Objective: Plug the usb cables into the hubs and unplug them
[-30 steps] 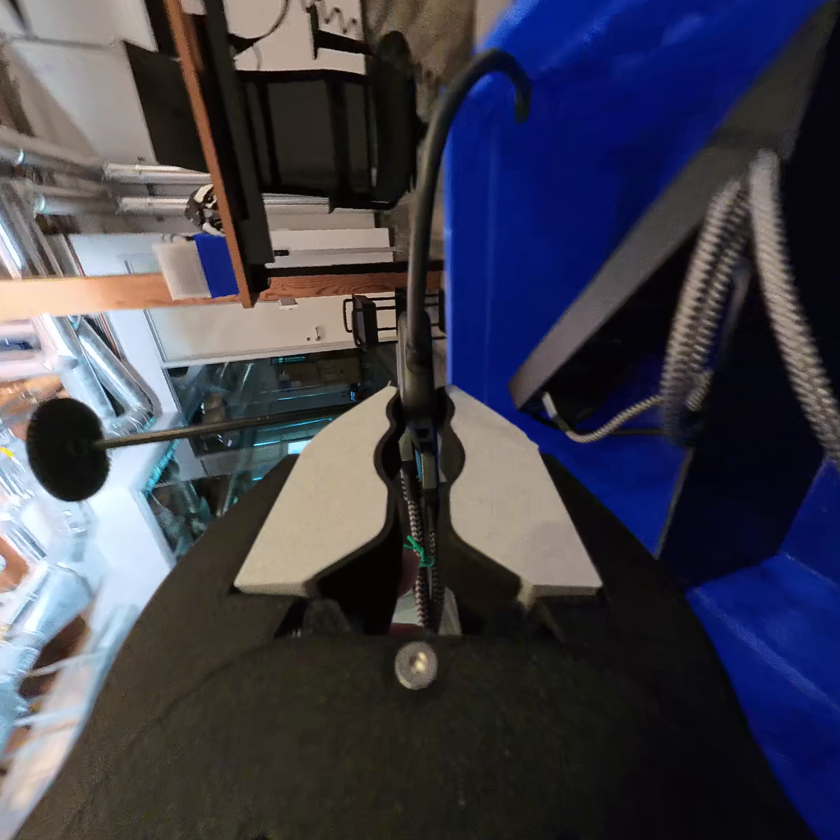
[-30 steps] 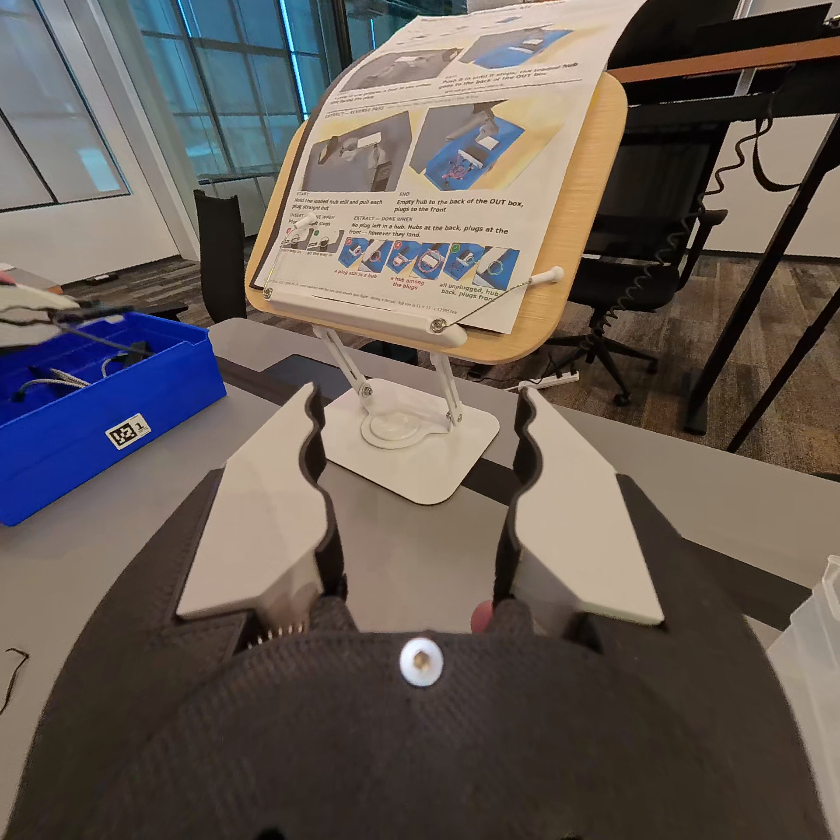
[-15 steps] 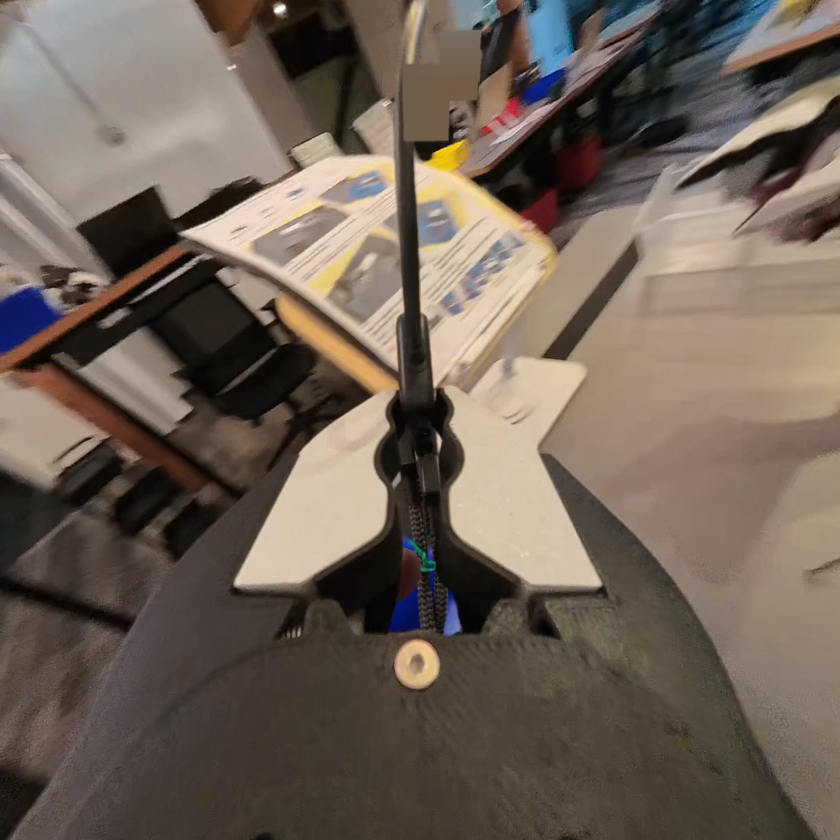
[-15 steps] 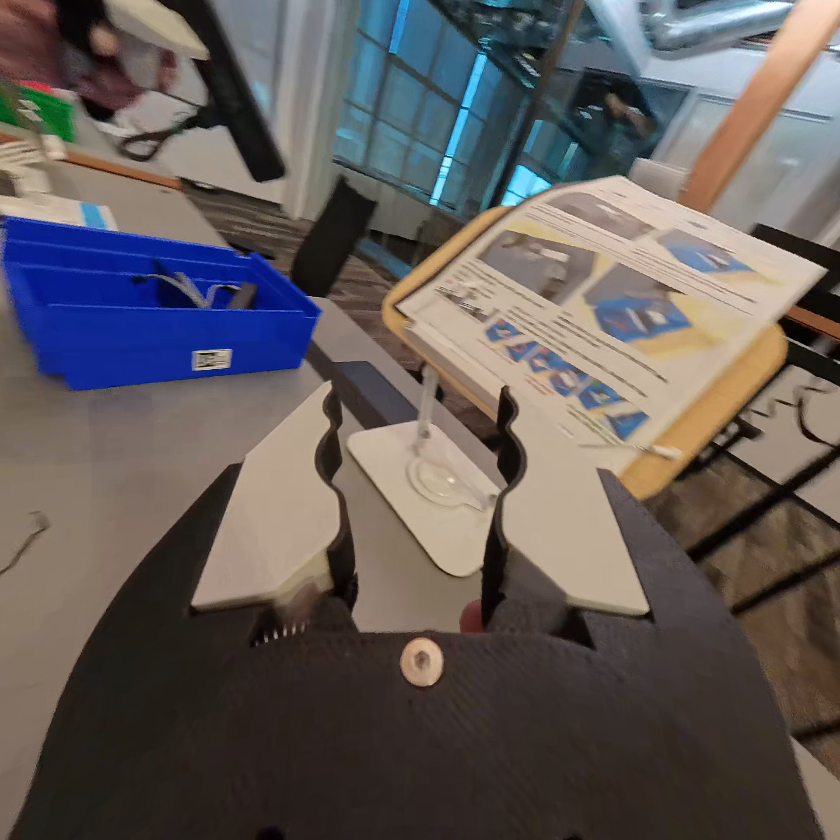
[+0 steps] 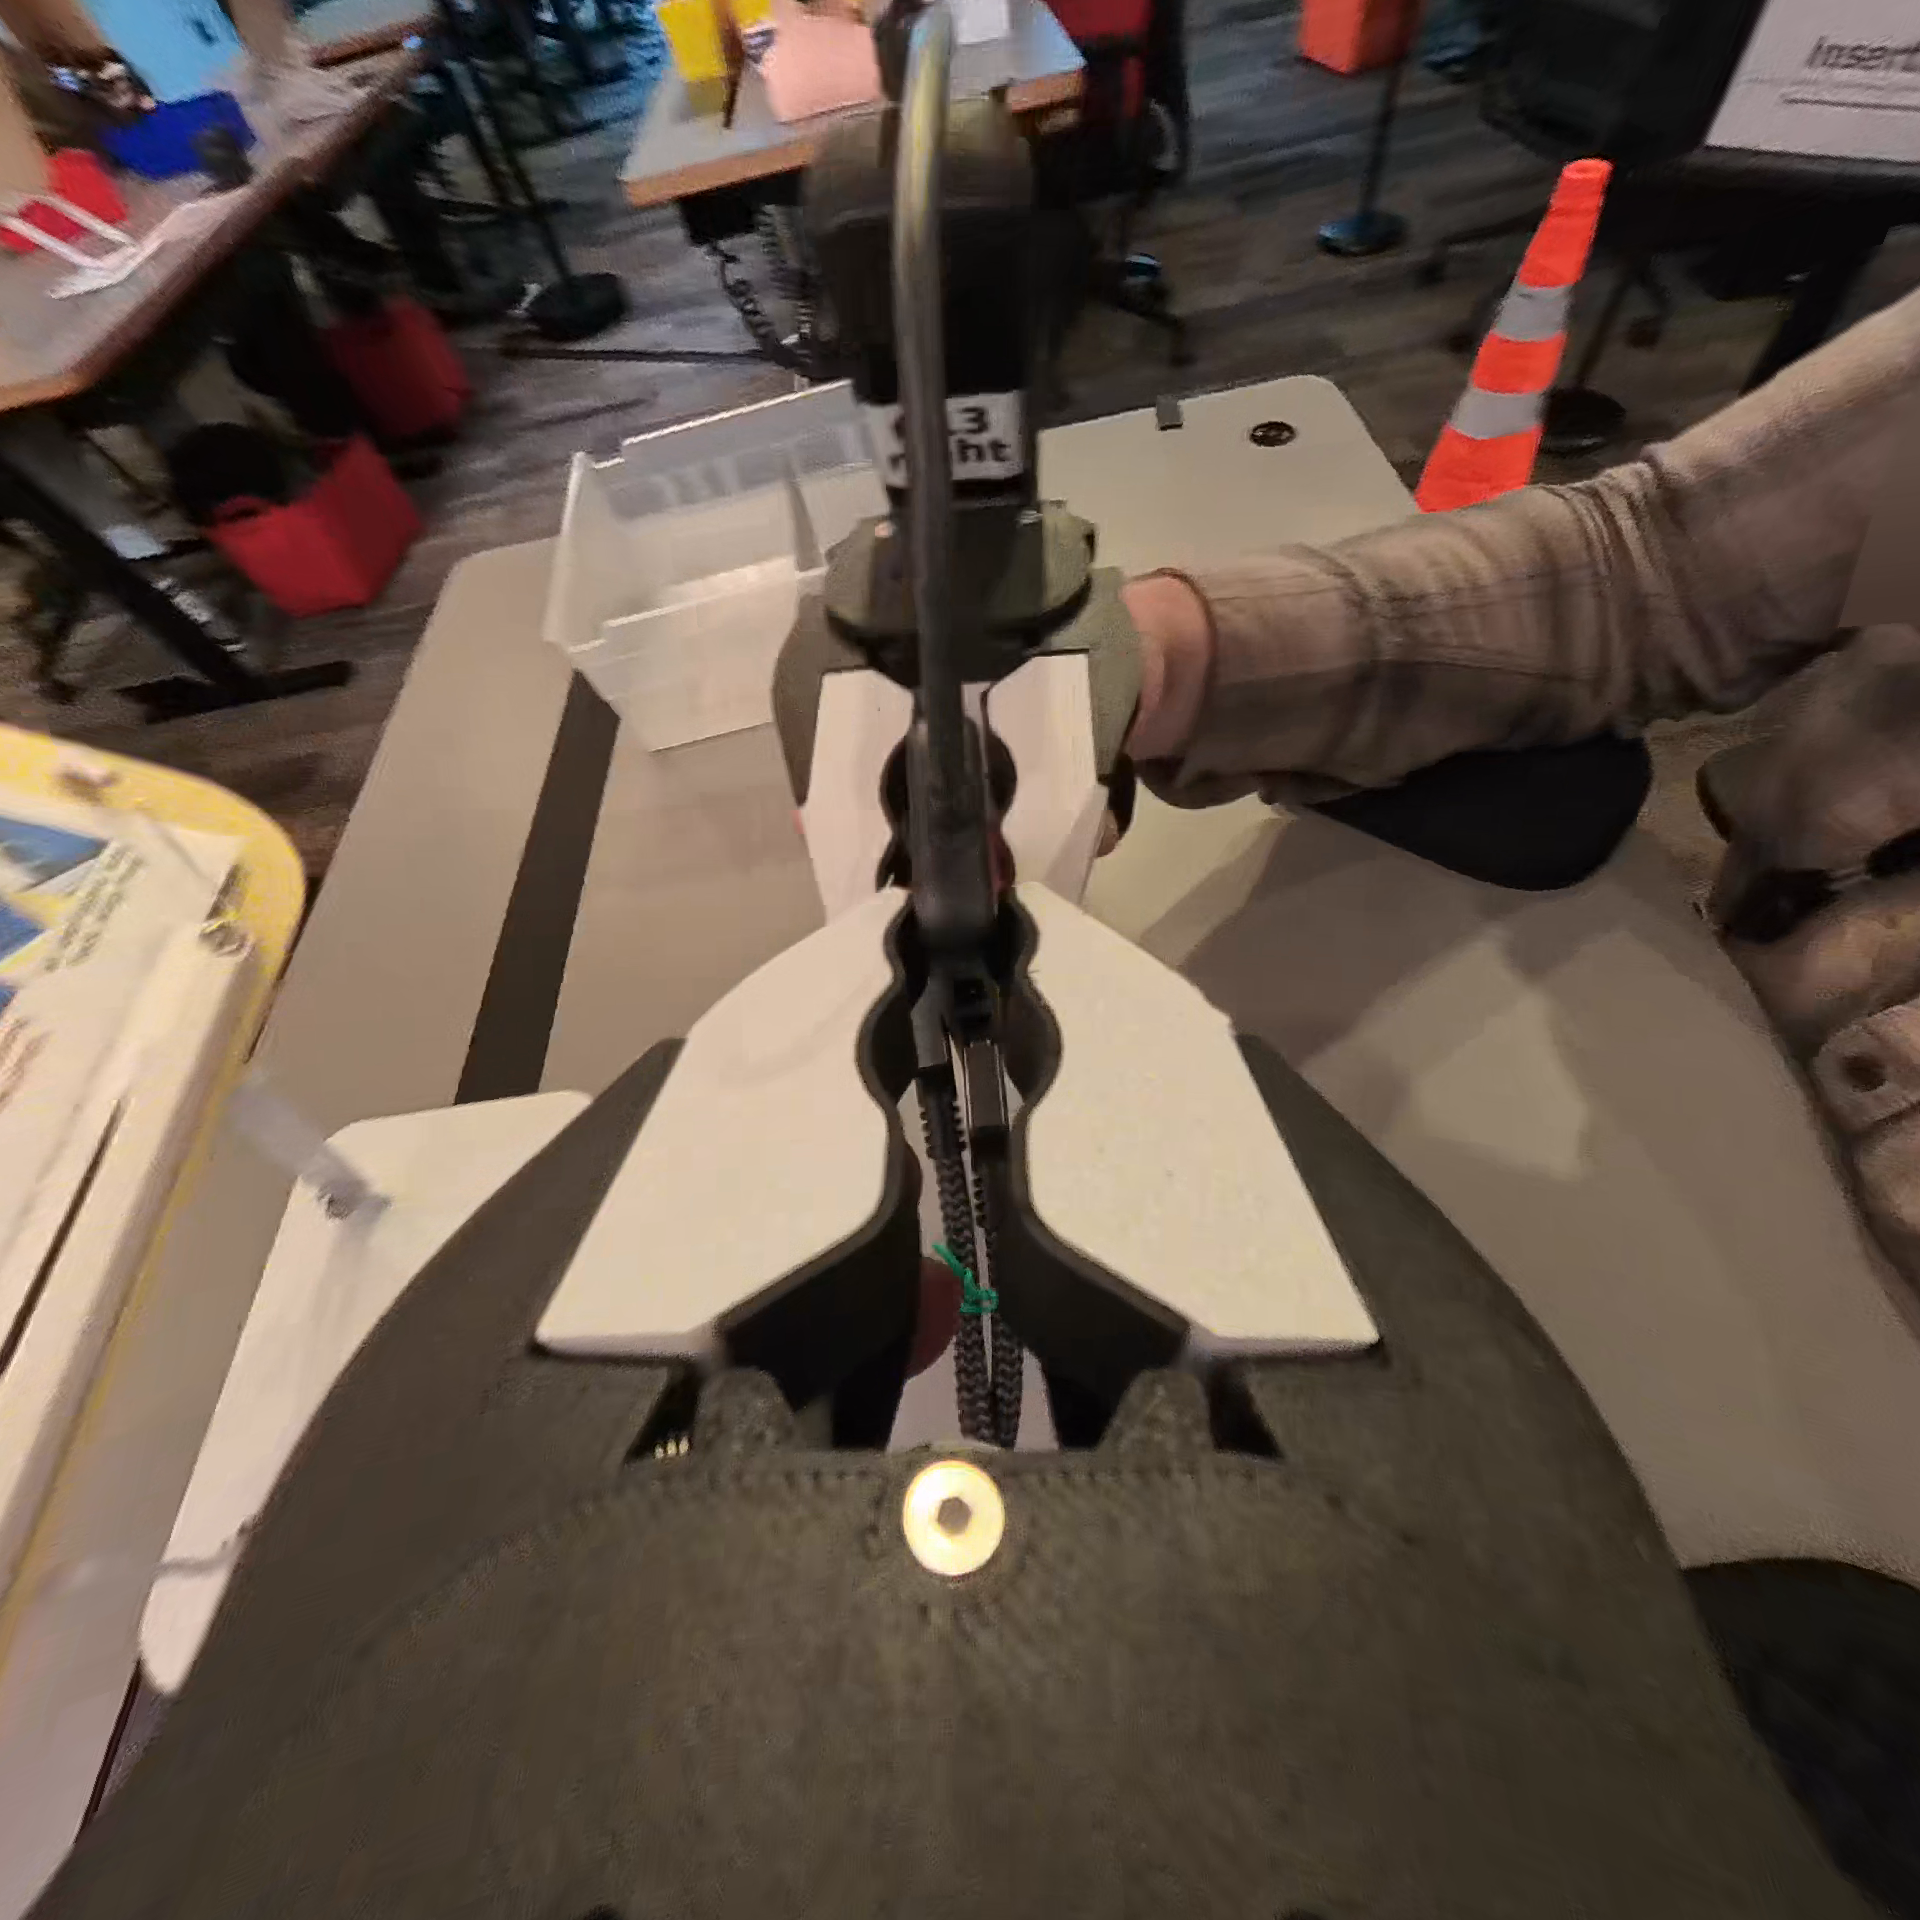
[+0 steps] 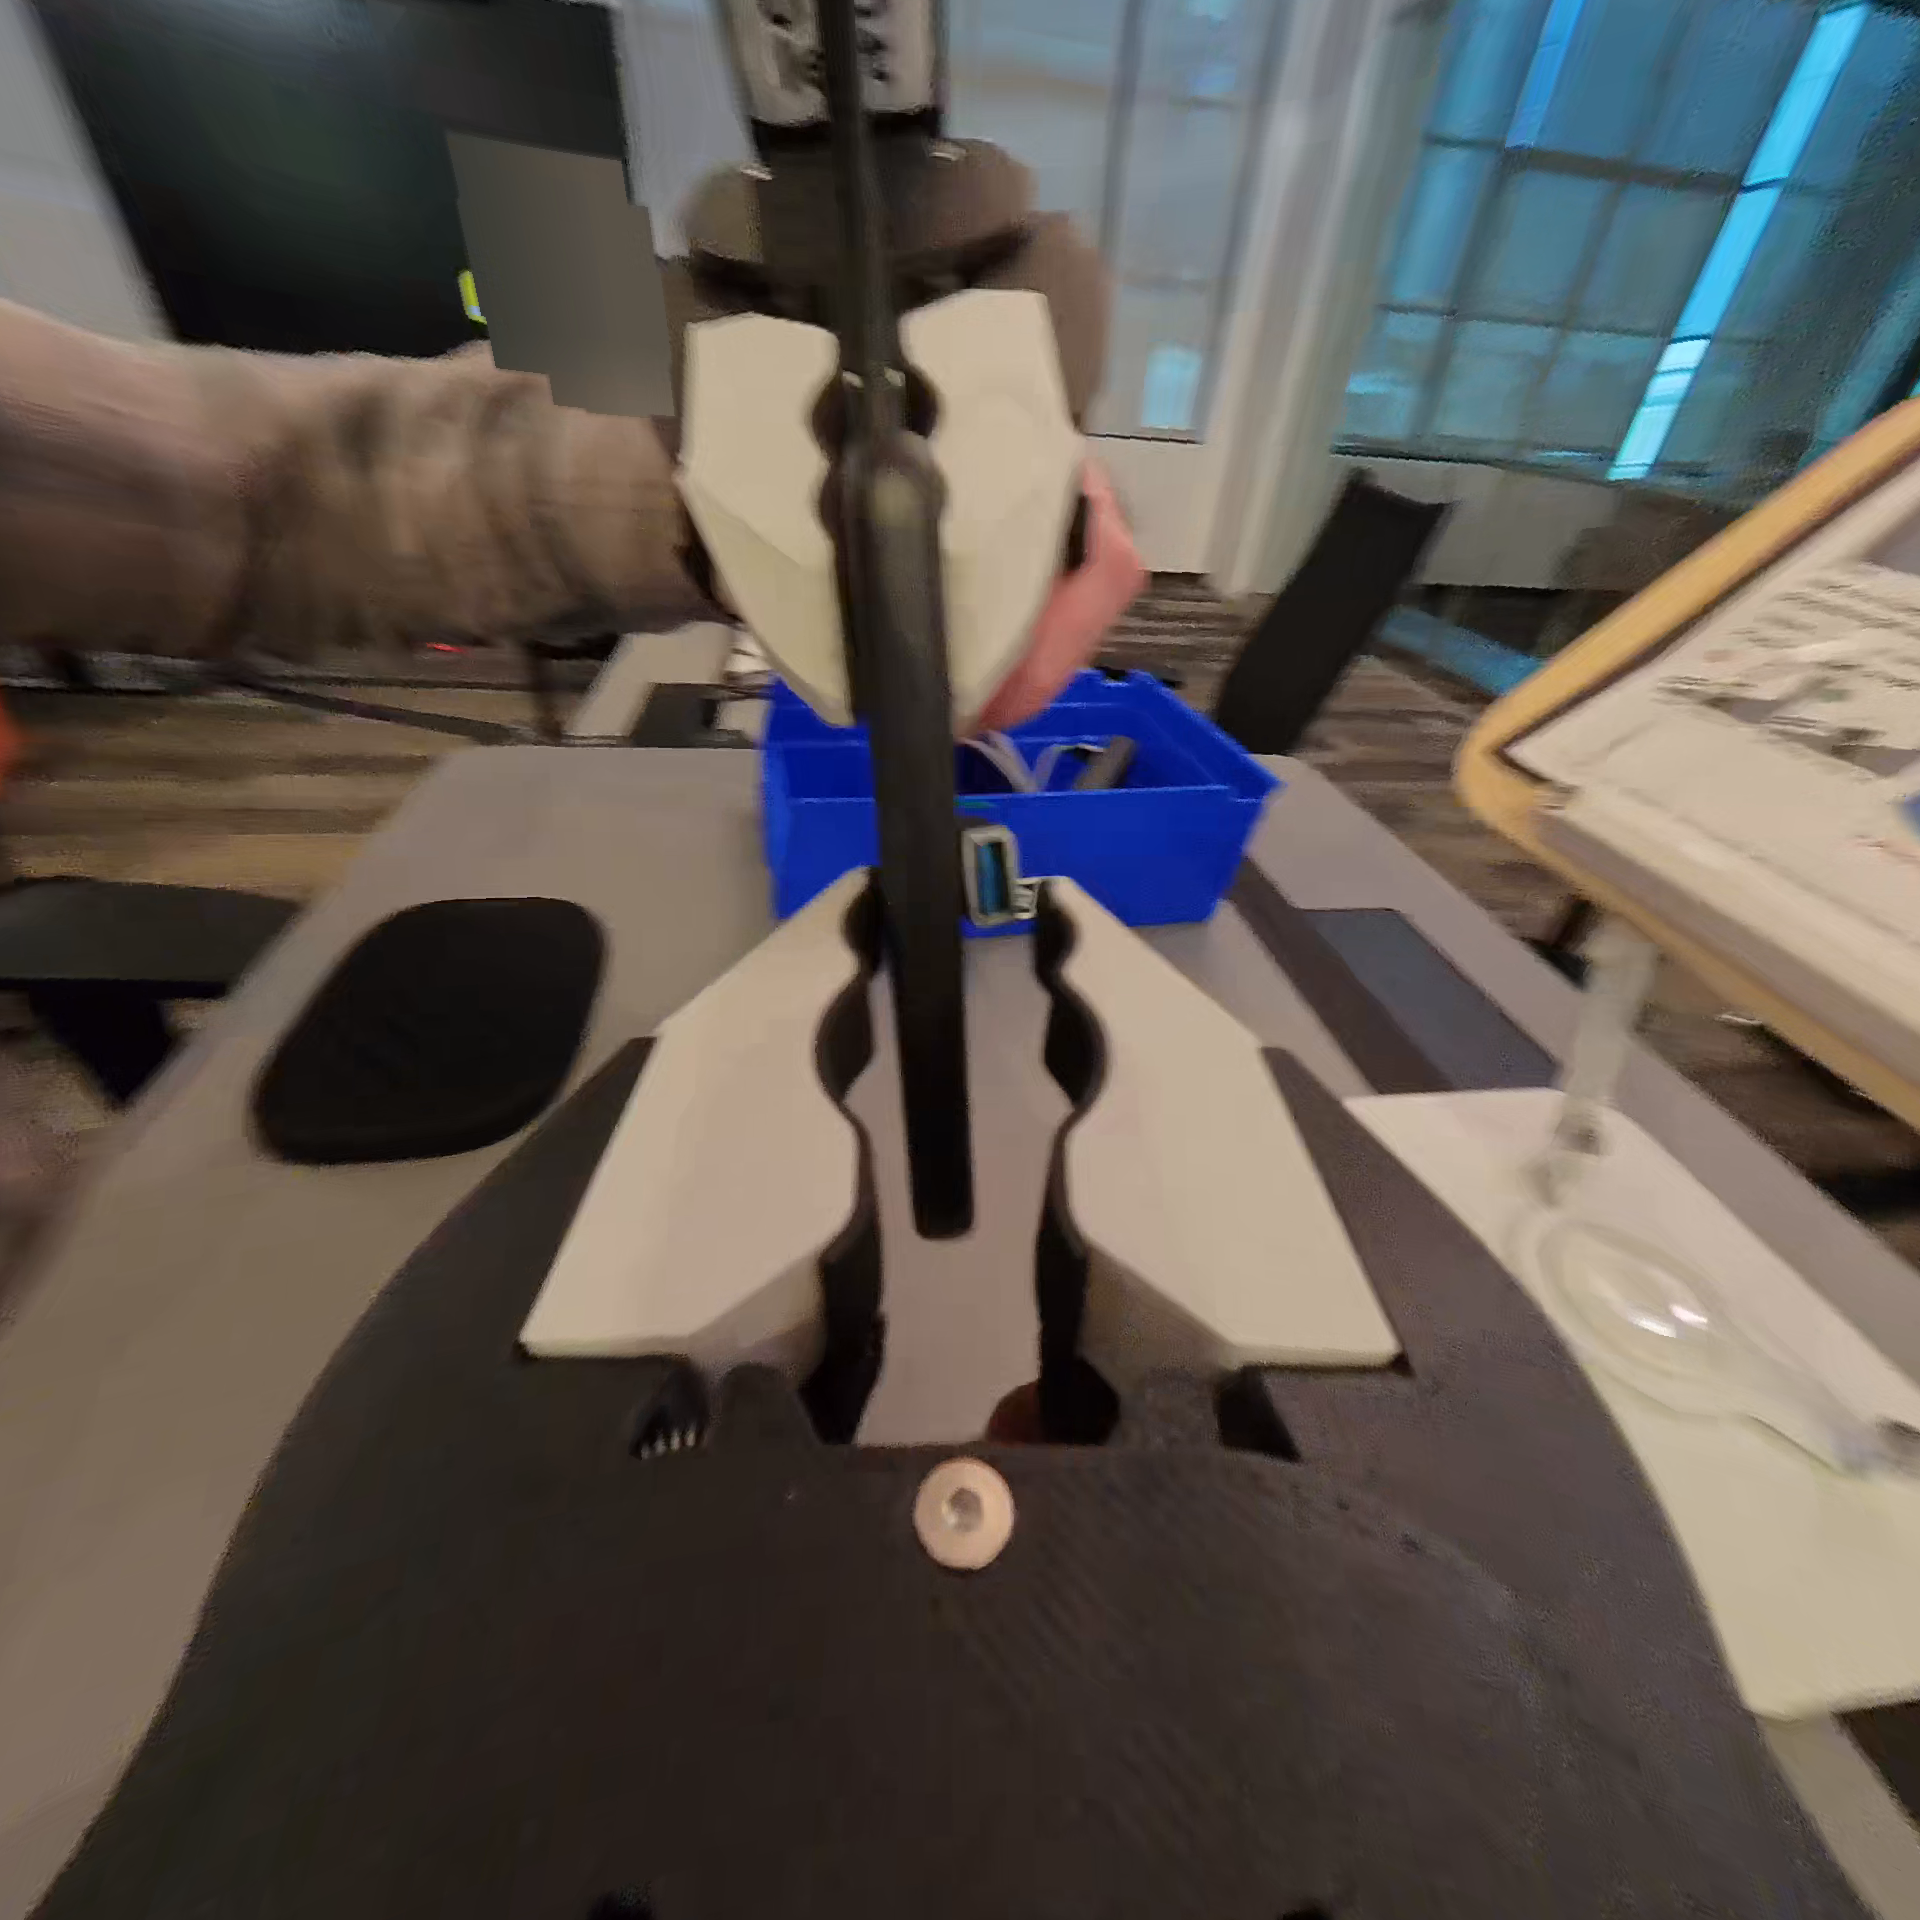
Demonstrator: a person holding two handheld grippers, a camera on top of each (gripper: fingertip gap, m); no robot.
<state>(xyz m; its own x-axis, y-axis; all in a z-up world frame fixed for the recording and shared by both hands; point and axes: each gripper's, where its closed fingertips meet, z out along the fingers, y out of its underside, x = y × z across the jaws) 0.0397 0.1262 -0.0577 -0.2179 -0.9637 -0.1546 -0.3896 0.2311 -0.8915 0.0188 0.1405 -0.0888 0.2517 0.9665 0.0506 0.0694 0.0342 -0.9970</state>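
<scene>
At the desk's (image 5: 1403,1091) left edge stands a document stand (image 5: 125,935); a clear bin (image 5: 686,644) sits toward the far edge. Mid-desk, raised above the surface, the left tongs (image 5: 958,914) are clamped tight on the stiff collar of a black usb cable (image 5: 925,520); a braided cable (image 5: 961,1195) trails back between the fingers. The black cable runs forward from the collar into the gap of the right tongs (image 6: 951,894), which face the left ones tip to tip. Their fingers stand parted; in their own view neither pad visibly touches the cable. A usb plug (image 6: 992,868) with a blue insert hangs just right of the cable, near the right tongs' tips; behind it a blue bin (image 6: 1122,842) rests at the desk's far edge. I cannot pick out a hub for sure.

The step looks like a hand-over of the free end. To do it well, keep the left clamp firm on the collar and hold it level; shift the right tongs sideways to the plug's body, not the thin cable. Close squarely on its flat faces, leaving the metal tip clear; a skewed grip would likely twist the plug at the port. Only then should the left hand give slack.
</scene>
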